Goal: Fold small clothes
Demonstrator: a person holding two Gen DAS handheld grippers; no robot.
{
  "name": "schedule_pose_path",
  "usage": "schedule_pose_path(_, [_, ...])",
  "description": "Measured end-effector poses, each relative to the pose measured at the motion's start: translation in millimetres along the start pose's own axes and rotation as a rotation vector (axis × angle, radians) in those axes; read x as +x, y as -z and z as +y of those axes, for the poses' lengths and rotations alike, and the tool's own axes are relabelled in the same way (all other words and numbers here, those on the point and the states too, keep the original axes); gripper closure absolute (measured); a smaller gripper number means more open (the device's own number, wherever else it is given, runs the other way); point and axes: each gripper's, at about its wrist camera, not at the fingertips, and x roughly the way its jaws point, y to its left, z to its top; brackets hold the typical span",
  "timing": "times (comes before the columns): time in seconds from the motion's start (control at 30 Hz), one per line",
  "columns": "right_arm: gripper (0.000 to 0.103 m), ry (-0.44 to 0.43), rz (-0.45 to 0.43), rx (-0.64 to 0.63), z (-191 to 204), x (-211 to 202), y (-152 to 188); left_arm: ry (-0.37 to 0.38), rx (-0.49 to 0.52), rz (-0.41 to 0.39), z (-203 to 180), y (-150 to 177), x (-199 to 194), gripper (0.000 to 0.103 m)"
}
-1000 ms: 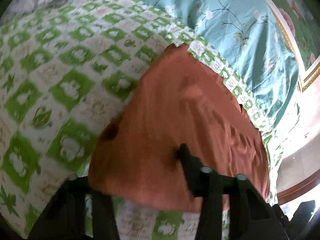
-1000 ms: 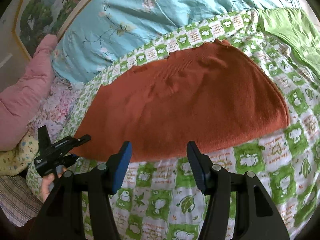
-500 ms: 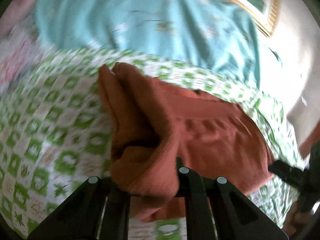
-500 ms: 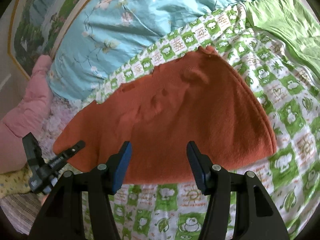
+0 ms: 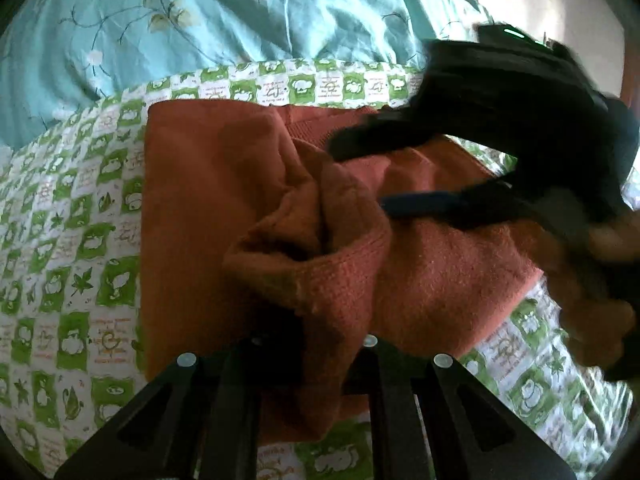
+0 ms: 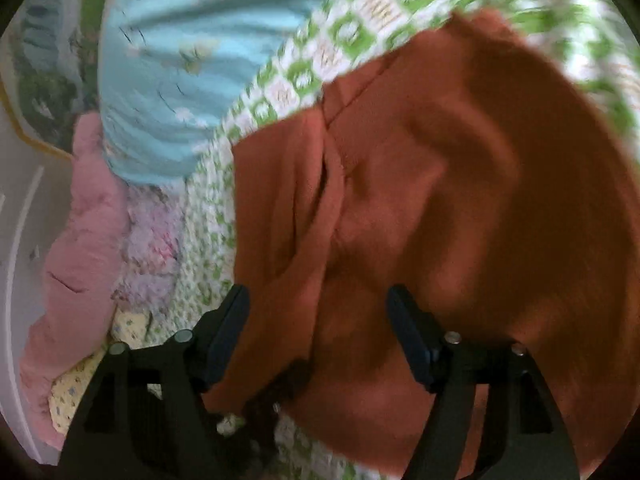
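The left gripper (image 5: 320,344) pinched a bunched fold of the rust-orange garment (image 5: 224,184); the right gripper (image 5: 432,176) hovered at upper right.

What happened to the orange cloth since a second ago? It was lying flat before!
The left gripper closed on an edge of the orange cloth, lifted it and carried it across, so that part now lies bunched over the rest. The right gripper moved in over the cloth; its jaws are opening, pressing nothing. The green checked blanket and blue quilt stayed put.
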Motion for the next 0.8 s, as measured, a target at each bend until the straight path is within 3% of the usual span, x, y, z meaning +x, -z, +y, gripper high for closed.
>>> schedule_pose_path(0.2, [0.032, 0.038, 0.056, -0.096, 23.8, 43.7, -28.1, 0.002, 0.024, -0.018, -7.6, -4.6, -7.8, 0.093])
schedule_pose_path(0.27, [0.06, 0.07, 0.074, -0.133, 33.1, 60.1, -37.3, -0.019, 0.047, -0.012, -12.6, -6.3, -7.4, 0.093])
schedule_pose_path(0.3, [0.086, 0.107, 0.088, -0.161, 38.4, 67.1, -41.1, -0.032, 0.058, -0.009, -15.3, -8.1, -8.3, 0.093])
schedule_pose_path(0.4, [0.087, 0.138, 0.071, -0.231, 50.7, 56.9, -48.5, -0.014, 0.065, -0.032, -24.9, -22.8, -16.8, 0.093])
schedule_pose_path(0.63, [0.087, 0.183, -0.057, -0.333, 38.6, -28.9, -61.3, 0.277, -0.038, -0.038, -64.3, -55.1, -1.3, 0.092])
schedule_pose_path(0.8, [0.087, 0.262, -0.043, -0.284, -14.1, -50.8, -60.8, 0.266, -0.016, 0.025, -102.0, -44.9, 28.4, 0.092])
